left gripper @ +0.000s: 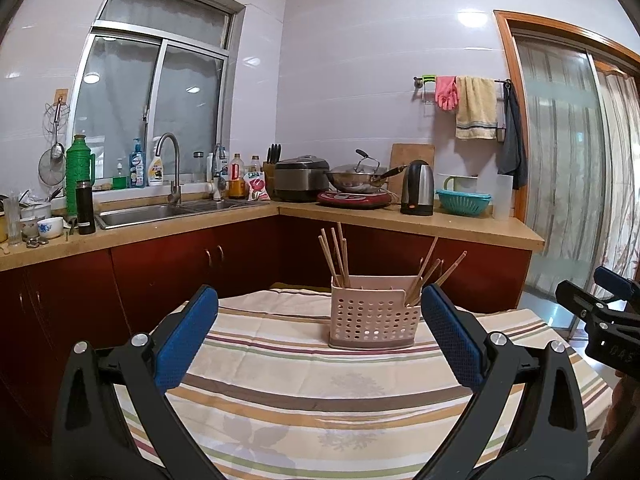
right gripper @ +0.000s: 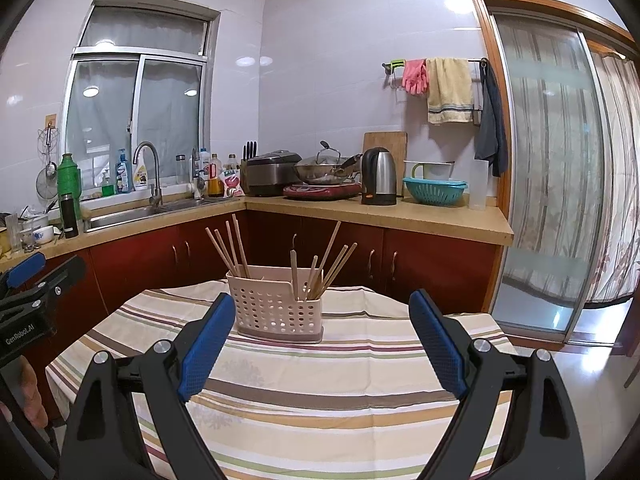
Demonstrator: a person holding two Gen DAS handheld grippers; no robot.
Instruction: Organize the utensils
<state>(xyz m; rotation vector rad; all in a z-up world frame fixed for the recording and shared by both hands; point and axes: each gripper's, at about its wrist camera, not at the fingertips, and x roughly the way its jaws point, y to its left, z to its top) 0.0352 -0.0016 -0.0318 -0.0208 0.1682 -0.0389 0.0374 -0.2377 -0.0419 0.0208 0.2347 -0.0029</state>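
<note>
Chopsticks [right gripper: 236, 246] stand in a pink perforated holder [right gripper: 276, 304] on the striped tabletop [right gripper: 320, 384], ahead of both my grippers and well clear of them. From the right wrist view I count one bundle leaning left in the rear compartment and another [right gripper: 332, 266] fanning right at the front corner. They look like plain wood or bamboo: thin, stiff, light, and likely to roll or slip if I pinch only one. I would take a bundle near its upper third, where the sticks stand free of the holder's rim, and squeeze gently so they do not scissor apart. The holder looks like light plastic and could tip or slide on the cloth if I drag a stick sideways.

My left gripper [left gripper: 320, 324] has its fingers spread wide with nothing between them. My right gripper [right gripper: 322, 330] is likewise wide open and holds nothing. Both hang above the cloth, short of the holder.
</note>
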